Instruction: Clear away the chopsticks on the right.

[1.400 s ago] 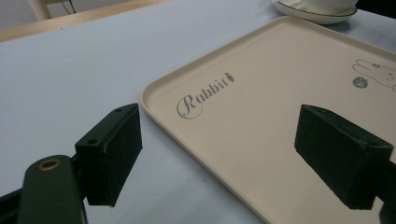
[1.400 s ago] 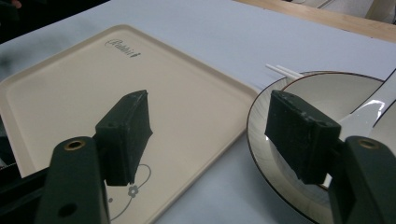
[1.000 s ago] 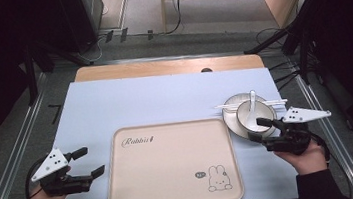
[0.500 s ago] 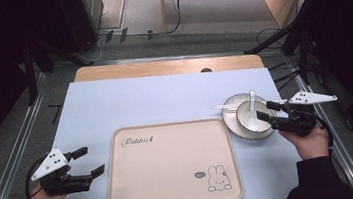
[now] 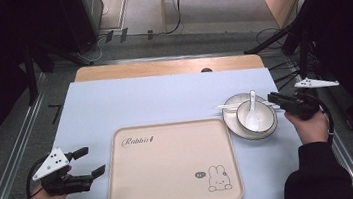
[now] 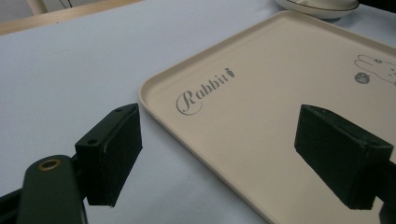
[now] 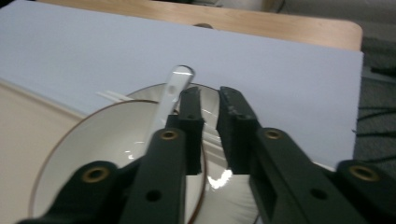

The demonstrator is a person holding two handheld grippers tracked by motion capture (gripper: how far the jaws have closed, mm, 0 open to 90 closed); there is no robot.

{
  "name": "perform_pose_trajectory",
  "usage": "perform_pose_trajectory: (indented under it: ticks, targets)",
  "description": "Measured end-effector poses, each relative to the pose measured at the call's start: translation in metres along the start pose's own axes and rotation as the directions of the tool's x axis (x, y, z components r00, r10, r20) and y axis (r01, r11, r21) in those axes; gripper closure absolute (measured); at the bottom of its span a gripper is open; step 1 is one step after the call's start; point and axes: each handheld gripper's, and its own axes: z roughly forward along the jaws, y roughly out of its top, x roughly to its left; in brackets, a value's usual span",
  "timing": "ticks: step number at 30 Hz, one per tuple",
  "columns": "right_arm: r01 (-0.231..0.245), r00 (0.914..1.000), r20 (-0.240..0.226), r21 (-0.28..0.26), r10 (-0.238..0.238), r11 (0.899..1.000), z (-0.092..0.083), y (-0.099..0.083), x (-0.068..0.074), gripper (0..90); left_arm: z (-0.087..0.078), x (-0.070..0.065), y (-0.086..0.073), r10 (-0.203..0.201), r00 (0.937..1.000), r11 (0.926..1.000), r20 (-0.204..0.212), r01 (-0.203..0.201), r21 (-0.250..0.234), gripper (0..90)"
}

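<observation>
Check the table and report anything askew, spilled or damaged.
Nothing spilled or broken. The bowl sits off-centre on its plate, with a white spoon inside it and chopsticks laid across the plate. The tray lies square.

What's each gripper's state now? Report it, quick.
Left gripper: open, holding nothing.
Right gripper: jaws have just been closing, nearly shut, with the bowl rim seemingly between them; grip cannot be told.
</observation>
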Motion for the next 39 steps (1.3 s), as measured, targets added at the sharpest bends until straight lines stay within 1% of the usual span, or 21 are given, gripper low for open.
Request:
perform_pose_trajectory:
  ticks: [1,2,4,7,9,10,11,12,14,16,18,20,23,26,27,29,31,33,34,37,39]
  targets:
    - [-0.032,0.9993,0.019,0.024,0.031,0.999,0.005,0.0,-0.006,85.6,0.0,0.0,0.0,0.002,1.0,1.0,0.001,-0.002,0.001,15.5]
    - [-0.042,0.9988,0.027,0.035,0.041,0.998,0.007,-0.001,-0.008,88.4,0.0,0.0,0.0,0.003,1.0,1.0,-0.002,-0.003,0.004,15.5]
    - [-0.056,0.9978,0.038,0.045,0.054,0.997,0.014,-0.002,-0.015,90.0,0.001,0.0,0.0,0.004,1.0,1.0,-0.002,-0.004,0.004,15.5]
    - [-0.041,0.9985,0.038,0.054,0.039,0.998,0.023,-0.004,-0.022,90.0,0.0,0.0,0.0,0.005,1.0,1.0,-0.002,-0.005,0.003,15.5]
    - [-0.052,0.9983,0.03,0.076,0.05,0.996,0.035,-0.005,-0.029,90.0,0.0,0.0,0.0,0.006,1.0,1.0,-0.001,-0.006,0.008,15.5]
    - [-0.052,0.9983,0.03,0.076,0.05,0.996,0.035,-0.005,-0.029,90.0,0.0,0.0,0.0,0.006,1.0,1.0,-0.001,-0.006,0.008,15.5]
    - [-0.052,0.9985,0.022,0.092,0.05,0.994,0.042,-0.006,-0.033,90.0,0.001,0.0,0.0,0.007,1.0,0.9999,0.002,-0.007,0.008,15.5]
    - [-0.052,0.9985,0.022,0.092,0.05,0.994,0.042,-0.006,-0.033,90.0,0.001,-0.001,0.0,0.005,1.0,0.9999,0.006,-0.005,0.01,15.5]
    - [-0.056,0.9984,0.017,0.132,0.054,0.99,0.051,-0.01,-0.035,90.0,0.002,-0.001,0.0,0.009,0.9999,0.9999,0.006,-0.009,0.01,15.5]
    - [-0.058,0.9983,0.017,0.138,0.057,0.989,0.052,-0.011,-0.037,90.0,0.001,-0.001,0.0,0.007,1.0,0.9999,0.006,-0.007,0.009,15.5]
    - [-0.083,0.9966,0.012,0.147,0.082,0.986,0.053,-0.013,-0.041,89.9,0.001,0.0,0.0,0.009,0.9999,0.9999,0.007,-0.009,0.01,15.5]
    - [-0.084,0.9964,0.008,0.159,0.084,0.984,0.053,-0.014,-0.044,89.9,0.001,0.0,0.0,0.008,0.9999,0.9999,0.007,-0.008,0.013,15.5]
    - [-0.073,0.9973,0.009,0.171,0.072,0.983,0.05,-0.015,-0.044,90.0,0.001,-0.001,0.0,0.01,0.9999,0.9999,0.006,-0.01,0.008,15.5]
    - [-0.08,0.9966,-0.003,0.177,0.082,0.981,0.047,-0.017,-0.043,90.0,0.001,-0.001,0.0,0.013,0.9999,0.9999,0.003,-0.013,0.007,15.5]
    - [-0.074,0.9971,-0.005,0.175,0.076,0.982,0.046,-0.019,-0.044,90.0,0.001,-0.001,0.0,0.013,0.9999,0.9999,0.001,-0.013,0.008,15.5]
    - [-0.071,0.997,-0.013,0.205,0.076,0.976,0.044,-0.022,-0.042,90.0,0.0,-0.001,0.0,0.013,0.9999,0.9998,-0.004,-0.013,0.015,15.5]
    - [-0.061,0.9977,-0.016,0.207,0.066,0.976,0.044,-0.023,-0.042,90.0,0.001,-0.001,0.0,0.013,0.9999,0.9999,-0.002,-0.013,0.01,15.5]
    - [-0.068,0.9967,-0.029,0.232,0.076,0.97,0.04,-0.025,-0.04,90.0,0.001,-0.001,0.001,0.011,0.9999,0.9999,0.001,-0.011,0.006,15.5]
    - [-0.068,0.9967,-0.029,0.232,0.076,0.97,0.04,-0.025,-0.04,90.0,0.0,-0.001,0.001,0.01,0.9999,0.9999,0.002,-0.01,0.004,15.5]
    - [-0.045,0.9981,-0.03,0.236,0.053,0.971,0.036,-0.028,-0.036,90.0,0.0,-0.001,0.001,0.012,0.9999,0.9999,0.003,-0.012,0.003,15.5]
    - [-0.041,0.9982,-0.032,0.242,0.05,0.969,0.034,-0.029,-0.034,90.0,0.0,-0.001,0.001,0.012,0.9999,0.9999,0.001,-0.012,0.002,15.5]
